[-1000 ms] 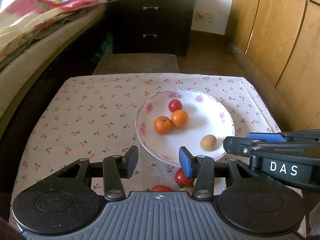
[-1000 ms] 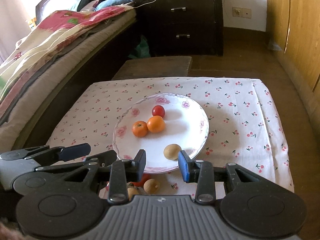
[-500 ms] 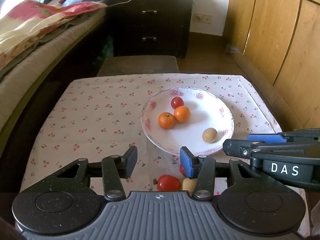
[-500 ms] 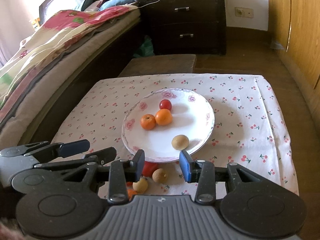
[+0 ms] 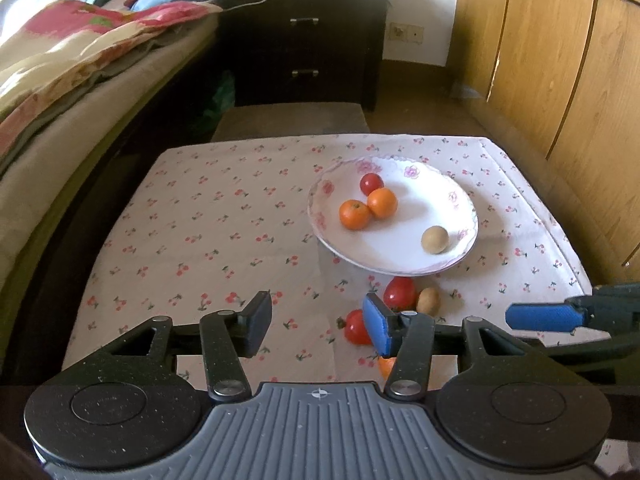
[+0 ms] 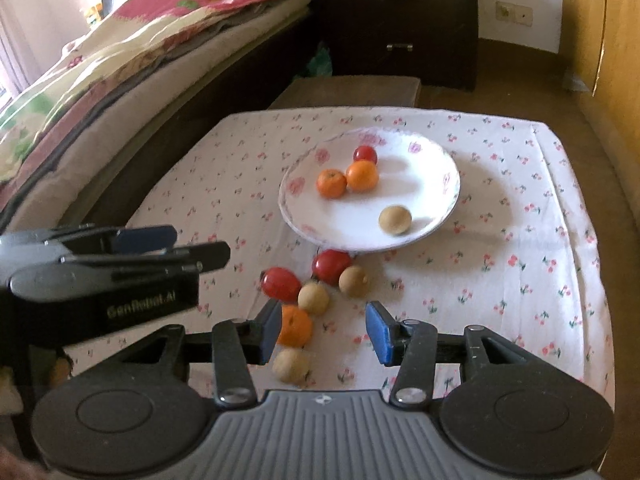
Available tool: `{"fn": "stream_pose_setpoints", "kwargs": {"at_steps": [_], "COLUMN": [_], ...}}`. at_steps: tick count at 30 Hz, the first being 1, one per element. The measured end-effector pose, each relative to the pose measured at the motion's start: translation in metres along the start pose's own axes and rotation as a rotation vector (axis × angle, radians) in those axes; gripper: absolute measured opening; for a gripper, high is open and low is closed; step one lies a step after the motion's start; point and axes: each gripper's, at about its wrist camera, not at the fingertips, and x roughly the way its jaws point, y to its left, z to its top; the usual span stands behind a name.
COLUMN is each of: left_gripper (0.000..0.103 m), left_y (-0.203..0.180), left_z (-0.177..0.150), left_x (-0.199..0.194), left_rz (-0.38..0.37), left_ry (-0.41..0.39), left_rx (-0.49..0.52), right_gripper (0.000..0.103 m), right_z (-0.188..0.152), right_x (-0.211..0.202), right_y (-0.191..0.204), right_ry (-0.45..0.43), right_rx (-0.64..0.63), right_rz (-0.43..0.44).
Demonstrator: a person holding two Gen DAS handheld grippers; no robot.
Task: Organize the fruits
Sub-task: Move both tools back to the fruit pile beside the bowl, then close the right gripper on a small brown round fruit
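Note:
A white flowered plate on the cherry-print cloth holds two oranges, a red tomato and a brown round fruit. In front of the plate lie two tomatoes, three brown fruits and an orange. My left gripper hovers over bare cloth left of this pile, jaws opening, nothing between them. My right gripper hovers over the pile's near end, jaws opening, empty; the orange shows beside its left pad.
The cloth-covered table has a bed along its left side and a dark nightstand behind. Wooden wardrobe doors run along the right. A brown stool stands just past the table's far edge.
Both grippers have drawn back from the plate toward the table's near side, so the loose fruit pile now shows. Both pairs of jaws have widened a little.

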Motion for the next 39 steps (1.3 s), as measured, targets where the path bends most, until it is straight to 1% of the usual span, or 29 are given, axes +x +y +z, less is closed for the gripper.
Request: {"fn": "stream_pose_setpoints", "kwargs": {"at_steps": [7,12,15,18,21,22,24,26,29,31,33,39], "left_gripper": [0.061,0.062,0.063,0.063,0.063,0.063,0.064,0.064,0.064,0.064,0.064,0.064], "left_y": [0.005,0.008,0.008,0.007,0.005,0.006,0.006,0.006,0.006,0.006,0.007,0.003], "left_z": [-0.006,-0.006,-0.007,-0.008,-0.009,-0.009,-0.009,-0.009,-0.01,-0.01,-0.01,-0.009], "left_x": [-0.005,-0.006,-0.006,-0.005,-0.004,-0.004,-0.003,-0.002,-0.001,-0.001,0.0,0.002], "left_rz": [-0.017,-0.026,-0.038,-0.042,-0.047,-0.048,-0.051,-0.05,-0.049,-0.049,-0.045,-0.047], "left_ry": [0.005,0.003,0.007,0.015,0.018,0.02,0.025,0.028,0.035,0.035,0.036,0.046], "left_rx": [-0.004,-0.021,-0.018,-0.012,-0.005,-0.005,-0.01,-0.013,-0.011,-0.012,-0.02,-0.021], "right_gripper": [0.047,0.047,0.047,0.046,0.034,0.028,0.026,0.018,0.019,0.019,0.019,0.022], "right_z": [-0.02,-0.031,-0.035,-0.038,-0.041,-0.041,-0.04,-0.038,-0.037,-0.036,-0.035,-0.032], "right_x": [0.005,0.021,0.029,0.038,0.047,0.049,0.052,0.053,0.054,0.056,0.053,0.062], "right_y": [0.015,0.026,0.031,0.034,0.032,0.03,0.026,0.027,0.029,0.027,0.024,0.03], "right_ry": [0.05,0.094,0.103,0.132,0.152,0.152,0.152,0.151,0.146,0.177,0.15,0.13], "right_rx": [-0.037,-0.069,-0.09,-0.114,-0.124,-0.119,-0.101,-0.101,-0.098,-0.067,-0.042,-0.066], "right_rz": [0.018,0.021,0.017,-0.004,-0.03,-0.038,-0.025,-0.019,-0.022,0.008,0.009,0.001]}}
